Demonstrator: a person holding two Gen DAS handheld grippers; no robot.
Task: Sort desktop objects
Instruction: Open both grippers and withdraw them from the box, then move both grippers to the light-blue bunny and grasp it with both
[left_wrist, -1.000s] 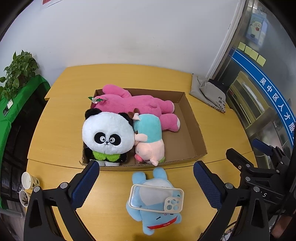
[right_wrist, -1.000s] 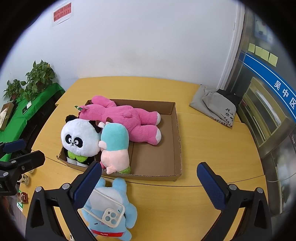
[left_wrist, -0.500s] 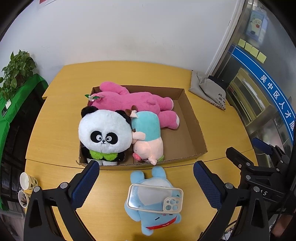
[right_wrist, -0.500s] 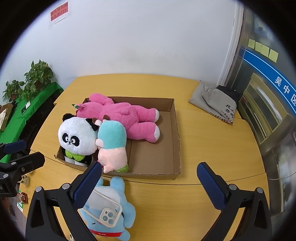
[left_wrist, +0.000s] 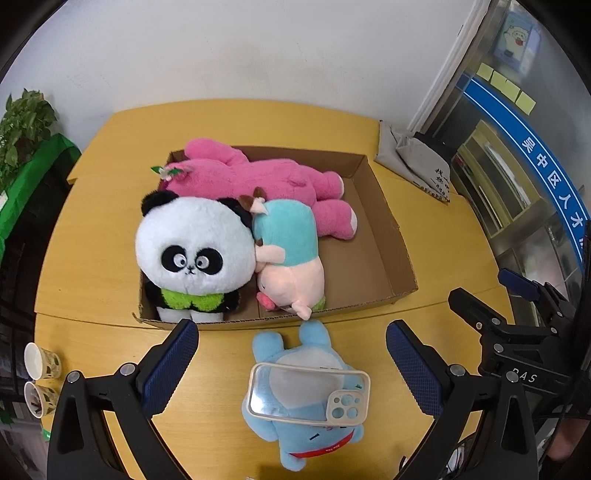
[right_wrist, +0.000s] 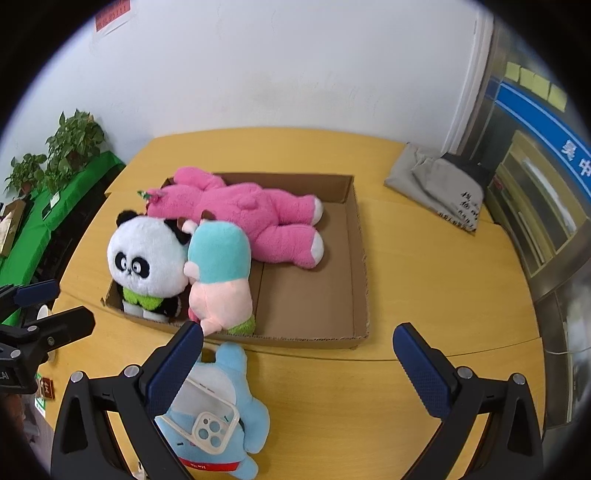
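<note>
A clear phone case (left_wrist: 308, 393) with a pale cream rim and a camera cut-out at one corner lay flat on the belly of a light blue plush toy (left_wrist: 303, 406). The toy lay on its back on the yellow table (left_wrist: 92, 258), with its two ears pointing at the cardboard box (left_wrist: 391, 243) and a red band across its lower part. It was just in front of the near wall of the box and outside it.

Inside the box there were three soft toys. A panda (left_wrist: 192, 251) with a white head, black ears and a green collar sat at the left end. A teal and pink doll (left_wrist: 290, 258) leaned against the panda. A long pink plush (left_wrist: 266, 184) lay along the far wall. The right part of the box showed bare cardboard.

The left gripper (left_wrist: 291, 363) hung over the blue toy with its fingers spread wide and holding nothing. The right gripper (right_wrist: 297, 367) was also spread wide and empty; in its own view its left finger covered part of the case.

A grey folded bag (right_wrist: 439, 184) lay at the far right corner of the table, well apart from the box. Two paper cups (left_wrist: 38, 376) were at the left edge, and green plants (right_wrist: 70, 144) stood by the wall.
</note>
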